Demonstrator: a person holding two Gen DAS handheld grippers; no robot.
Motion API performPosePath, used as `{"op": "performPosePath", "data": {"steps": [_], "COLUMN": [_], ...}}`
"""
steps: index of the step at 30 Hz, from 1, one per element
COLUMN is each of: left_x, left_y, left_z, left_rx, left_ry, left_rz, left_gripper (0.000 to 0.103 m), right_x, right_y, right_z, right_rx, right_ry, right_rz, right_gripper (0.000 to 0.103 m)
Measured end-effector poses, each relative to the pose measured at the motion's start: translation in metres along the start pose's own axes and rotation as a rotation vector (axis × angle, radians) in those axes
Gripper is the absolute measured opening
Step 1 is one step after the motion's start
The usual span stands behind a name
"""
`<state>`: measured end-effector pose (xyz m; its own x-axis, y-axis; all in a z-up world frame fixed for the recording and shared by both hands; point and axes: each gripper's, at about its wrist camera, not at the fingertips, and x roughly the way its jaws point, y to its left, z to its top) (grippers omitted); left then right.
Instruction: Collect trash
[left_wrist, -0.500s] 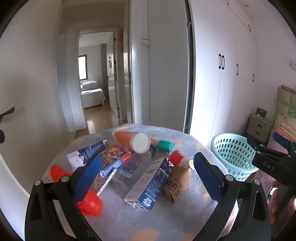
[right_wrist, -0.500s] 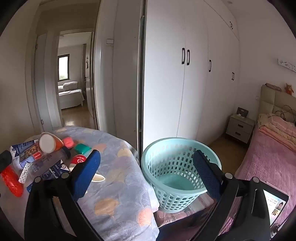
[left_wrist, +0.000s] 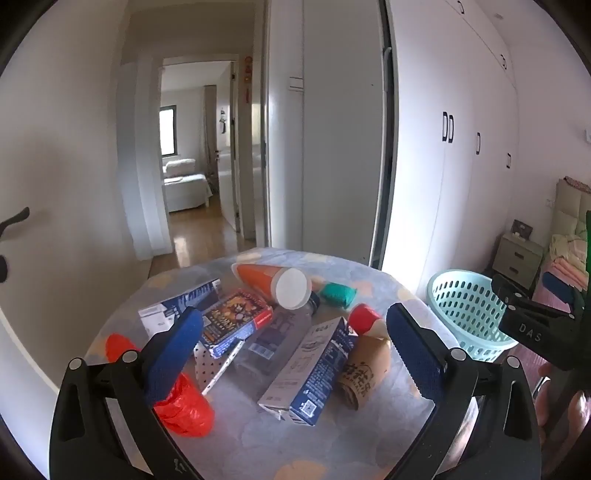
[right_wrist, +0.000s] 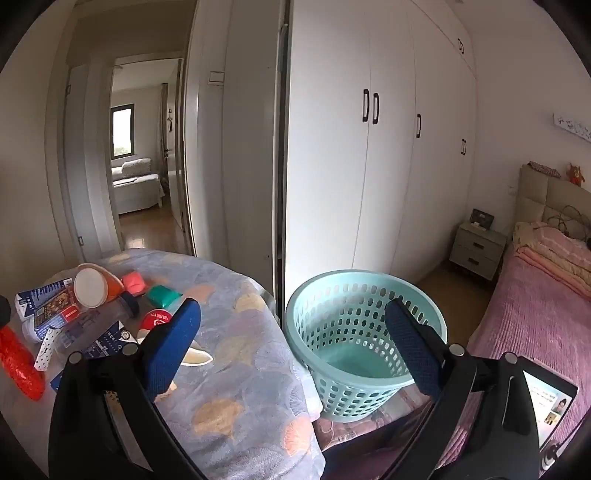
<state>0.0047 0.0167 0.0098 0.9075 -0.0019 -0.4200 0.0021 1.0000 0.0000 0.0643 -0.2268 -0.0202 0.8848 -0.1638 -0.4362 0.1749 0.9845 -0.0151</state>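
Observation:
Trash lies heaped on a round table with a floral cloth: a blue and white carton, a brown paper cup, an orange bottle with a white cap, a clear bottle, a crumpled red bag and a printed box. My left gripper hovers open above the heap, holding nothing. In the right wrist view my right gripper is open and empty, between the table edge and a light teal laundry basket that looks empty.
A green sponge and a red-capped item lie at the table's far side. The basket stands right of the table beside a pink-covered bed. White wardrobe doors and an open doorway are behind. A phone screen shows at lower right.

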Motion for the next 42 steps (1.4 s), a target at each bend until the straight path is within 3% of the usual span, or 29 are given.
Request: {"op": "performPosePath", "data": {"steps": [42], "left_x": [0.005], "left_y": [0.053], "left_z": [-0.009], "left_rx": [-0.117], "left_ry": [0.004], "left_rz": [0.043], "left_gripper": [0.096], "right_x": [0.016], "right_y": [0.01], "right_z": [0.002], "right_rx": [-0.044], "right_ry": [0.019], "right_rz": [0.024], "right_gripper": [0.094]}}
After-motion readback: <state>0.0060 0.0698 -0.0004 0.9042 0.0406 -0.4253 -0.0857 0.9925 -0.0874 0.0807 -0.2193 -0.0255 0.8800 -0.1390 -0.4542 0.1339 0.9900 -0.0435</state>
